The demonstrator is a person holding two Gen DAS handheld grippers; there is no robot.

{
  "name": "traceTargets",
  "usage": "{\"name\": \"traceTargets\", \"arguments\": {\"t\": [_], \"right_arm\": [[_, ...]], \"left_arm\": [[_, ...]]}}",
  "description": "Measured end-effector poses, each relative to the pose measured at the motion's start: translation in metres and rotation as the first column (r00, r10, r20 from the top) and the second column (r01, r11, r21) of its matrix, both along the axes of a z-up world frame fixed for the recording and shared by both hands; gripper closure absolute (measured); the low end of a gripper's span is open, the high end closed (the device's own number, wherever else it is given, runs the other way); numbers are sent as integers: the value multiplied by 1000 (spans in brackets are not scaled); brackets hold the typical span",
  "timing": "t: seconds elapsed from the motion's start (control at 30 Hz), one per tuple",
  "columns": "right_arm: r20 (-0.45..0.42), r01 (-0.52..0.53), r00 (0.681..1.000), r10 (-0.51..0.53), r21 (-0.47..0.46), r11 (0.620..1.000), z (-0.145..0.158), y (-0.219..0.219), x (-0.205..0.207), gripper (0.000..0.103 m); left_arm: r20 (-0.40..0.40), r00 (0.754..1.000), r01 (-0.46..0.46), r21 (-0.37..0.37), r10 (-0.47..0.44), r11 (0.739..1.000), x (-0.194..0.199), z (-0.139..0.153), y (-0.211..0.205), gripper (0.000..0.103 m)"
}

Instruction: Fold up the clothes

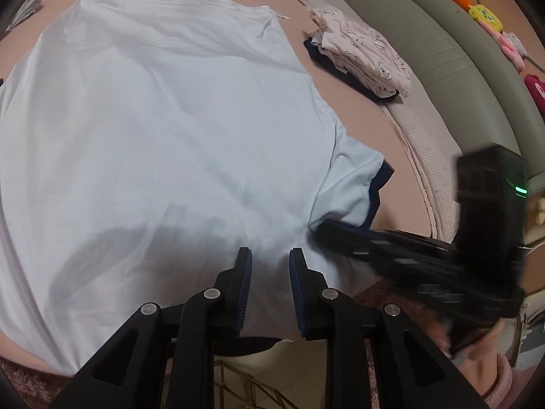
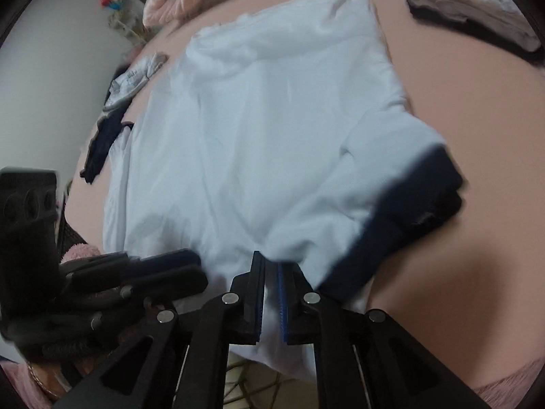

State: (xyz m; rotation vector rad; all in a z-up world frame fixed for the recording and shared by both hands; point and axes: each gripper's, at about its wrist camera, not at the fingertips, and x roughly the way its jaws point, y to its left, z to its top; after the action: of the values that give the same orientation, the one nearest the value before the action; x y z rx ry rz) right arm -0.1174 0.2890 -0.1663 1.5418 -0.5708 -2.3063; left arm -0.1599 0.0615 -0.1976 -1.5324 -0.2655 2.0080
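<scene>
Right gripper (image 2: 270, 301): nearly closed, pinching the shirt's near edge.
Left gripper (image 1: 270, 289): parted, gripping nothing, over the hem.
White T-shirt (image 1: 163, 143): spread flat on the pink bed (image 1: 371, 126), wrinkled, navy-cuffed sleeve (image 1: 376, 191) at 3 o'clock.

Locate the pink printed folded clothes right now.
In the left wrist view the pink printed clothes sit upper right on the bed, stacked on a dark garment, right of the white T-shirt, beside the green headboard.

Pink-sheeted bed (image 1: 357, 119) bearing a spread white shirt (image 1: 153, 136) and folded clothes stack (image 1: 361, 58).
</scene>
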Motion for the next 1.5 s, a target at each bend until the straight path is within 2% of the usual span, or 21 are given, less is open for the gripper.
{"name": "traceTargets", "arguments": {"t": [0.1, 0.17, 0.2, 0.27, 0.33, 0.4, 0.47, 0.57, 0.6, 0.67, 0.73, 0.87, 0.93, 1.07, 1.13, 1.2, 1.27, 1.3, 1.37, 1.43, 1.5], "right_arm": [[-88, 138, 985, -149, -121, 983, 29, 34, 22, 95], [-93, 240, 962, -255, -151, 959, 42, 60, 35, 85], [-72, 292, 952, -298, -90, 952, 44, 70, 38, 84], [-57, 320, 946, -318, 44, 946, 45, 78, 40, 84], [1, 276, 960, -280, 174, 945, 34, 79, 32, 84], [92, 209, 967, -236, 231, 950, 16, 80, 28, 84], [148, 141, 974, -174, 209, 968, 0, 76, 23, 84], [136, 99, 982, -132, 224, 969, -7, 70, 10, 84], [111, 100, 986, -127, 220, 970, -4, 70, 5, 84], [25, 125, 991, -134, 230, 965, 9, 72, -3, 84], [-79, 156, 987, -142, 214, 964, 28, 74, -4, 84], [-81, 140, 989, -127, 168, 976, 28, 69, -8, 79], [-75, 129, 990, -119, 145, 981, 27, 66, -11, 79], [-64, 108, 993, -102, 97, 989, 24, 61, -15, 79], [-59, 97, 994, -93, 74, 993, 23, 58, -17, 79], [-105, 109, 989, -105, 29, 994, 36, 60, -18, 79], [-157, 120, 980, -122, -19, 993, 51, 62, -18, 76], [-182, 125, 975, -131, -43, 991, 58, 63, -18, 71], [-226, 143, 963, -150, -45, 989, 71, 68, -11, 52], [-192, 178, 968, -164, 54, 983, 69, 71, -11, 51], [-124, 166, 982, -146, 173, 971, 56, 69, -15, 51]], "left_arm": [[-72, 996, 52, -5, -52, 999, 2, 13, 17, 83], [-115, 988, 100, -35, -104, 994, 0, 19, 37, 83], [-131, 982, 128, -66, -136, 990, -1, 21, 49, 83], [-155, 967, 180, -132, -200, 975, -2, 22, 74, 83], [-149, 955, 223, -204, -255, 953, -4, 16, 95, 83], [-139, 950, 238, -263, -281, 935, -5, 9, 109, 83], [-165, 955, 197, -273, -248, 942, -11, 9, 115, 83], [-190, 980, 12, -212, -54, 977, -25, 19, 96, 83], [-196, 981, -59, -221, 15, 974, -29, 20, 89, 83], [-207, 974, -158, -323, 93, 933, -33, 16, 75, 83], [-201, 974, -164, -303, 106, 939, -31, 17, 63, 83], [-182, 978, -135, -157, 106, 978, -26, 28, 45, 83], [-161, 986, -67, -106, 50, 992, -24, 30, 46, 83], [-165, 977, 96, -220, -134, 971, -11, 20, 73, 83], [-168, 972, 122, -232, -163, 965, -10, 15, 83, 83], [-194, 973, 76, -226, -121, 971, -20, 14, 86, 83], [-234, 972, -33, -230, -22, 973, -35, 19, 80, 83], [-249, 968, -96, -239, 35, 966, -41, 22, 73, 83], [-269, 955, -195, -253, 124, 948, -49, 26, 61, 83], [-270, 952, -208, -227, 144, 952, -48, 30, 54, 83], [-250, 962, -158, -189, 109, 969, -40, 31, 54, 83]]}}
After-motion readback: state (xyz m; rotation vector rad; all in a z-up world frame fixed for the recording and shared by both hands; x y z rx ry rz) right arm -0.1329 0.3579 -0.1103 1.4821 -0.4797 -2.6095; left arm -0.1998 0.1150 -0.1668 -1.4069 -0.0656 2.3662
